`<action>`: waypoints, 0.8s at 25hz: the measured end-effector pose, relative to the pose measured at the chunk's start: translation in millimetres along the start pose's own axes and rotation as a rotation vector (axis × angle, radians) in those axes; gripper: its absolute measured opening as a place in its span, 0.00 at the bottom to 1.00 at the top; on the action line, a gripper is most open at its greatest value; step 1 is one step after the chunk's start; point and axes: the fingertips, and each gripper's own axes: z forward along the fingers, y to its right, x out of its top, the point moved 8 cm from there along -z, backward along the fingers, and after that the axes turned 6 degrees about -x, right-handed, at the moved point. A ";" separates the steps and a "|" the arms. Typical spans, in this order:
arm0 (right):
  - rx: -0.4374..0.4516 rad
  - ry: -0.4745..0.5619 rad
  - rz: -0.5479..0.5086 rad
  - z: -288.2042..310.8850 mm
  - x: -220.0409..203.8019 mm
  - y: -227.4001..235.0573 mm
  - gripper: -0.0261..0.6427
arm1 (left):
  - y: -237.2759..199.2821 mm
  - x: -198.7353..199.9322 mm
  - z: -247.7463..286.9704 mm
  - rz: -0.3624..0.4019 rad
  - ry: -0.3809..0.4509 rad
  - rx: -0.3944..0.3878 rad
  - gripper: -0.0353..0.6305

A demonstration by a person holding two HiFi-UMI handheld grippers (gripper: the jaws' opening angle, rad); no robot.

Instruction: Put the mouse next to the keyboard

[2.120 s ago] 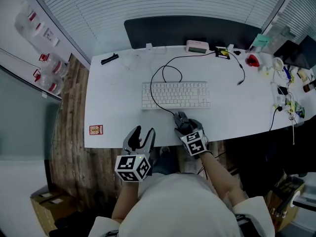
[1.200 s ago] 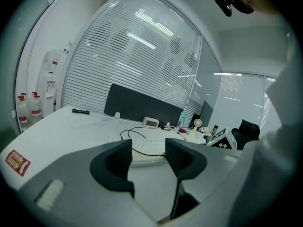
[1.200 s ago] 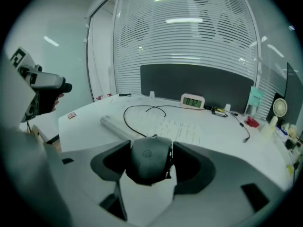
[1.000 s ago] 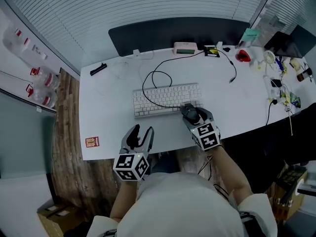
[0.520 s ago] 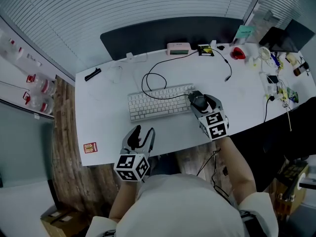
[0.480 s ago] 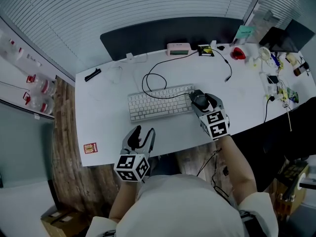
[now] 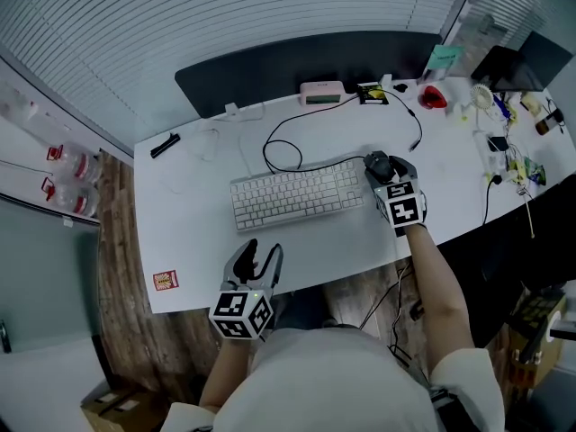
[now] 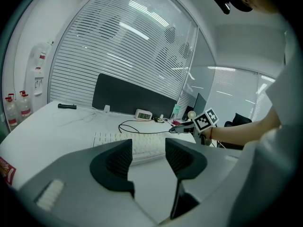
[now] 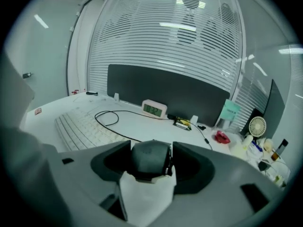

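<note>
The dark wired mouse [image 7: 379, 162] sits between the jaws of my right gripper [image 7: 385, 169], which is shut on it, just off the right end of the white keyboard [image 7: 295, 196]. In the right gripper view the mouse [image 9: 150, 159] fills the gap between the jaws, with the keyboard [image 9: 83, 126] to its left. I cannot tell whether the mouse touches the desk. Its black cable [image 7: 286, 151] loops behind the keyboard. My left gripper [image 7: 255, 264] hangs open and empty at the desk's near edge, well short of the keyboard [image 8: 137, 143].
A pink clock [image 7: 321, 92] and a dark partition panel [image 7: 297, 66] stand at the desk's back. A black marker [image 7: 164, 145] lies far left, a red card [image 7: 166, 281] near the front left corner. A red item [image 7: 436, 97], a small fan [image 7: 477, 100] and clutter crowd the right end.
My right gripper has carried the mouse from the front of the keyboard to the right and back, past the keyboard's right end. The left gripper has stayed at the desk's near edge.
</note>
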 end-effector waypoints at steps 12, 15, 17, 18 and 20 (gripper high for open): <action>-0.079 -0.070 0.174 27.0 -39.4 26.1 0.46 | 3.7 -3.5 8.3 0.005 -0.027 -0.010 0.39; -0.075 -0.088 0.215 26.4 -52.6 23.5 0.46 | 5.0 -4.9 8.6 0.004 -0.029 -0.011 0.39; -0.074 -0.102 0.223 27.3 -61.9 21.3 0.46 | 5.5 -6.4 8.1 0.001 -0.030 -0.011 0.39; -0.074 -0.111 0.223 27.8 -66.2 20.2 0.46 | 5.8 -7.3 7.5 0.000 -0.031 -0.010 0.39; -0.076 -0.127 0.224 29.0 -73.6 18.9 0.46 | 7.0 -8.6 6.1 -0.001 -0.033 -0.008 0.39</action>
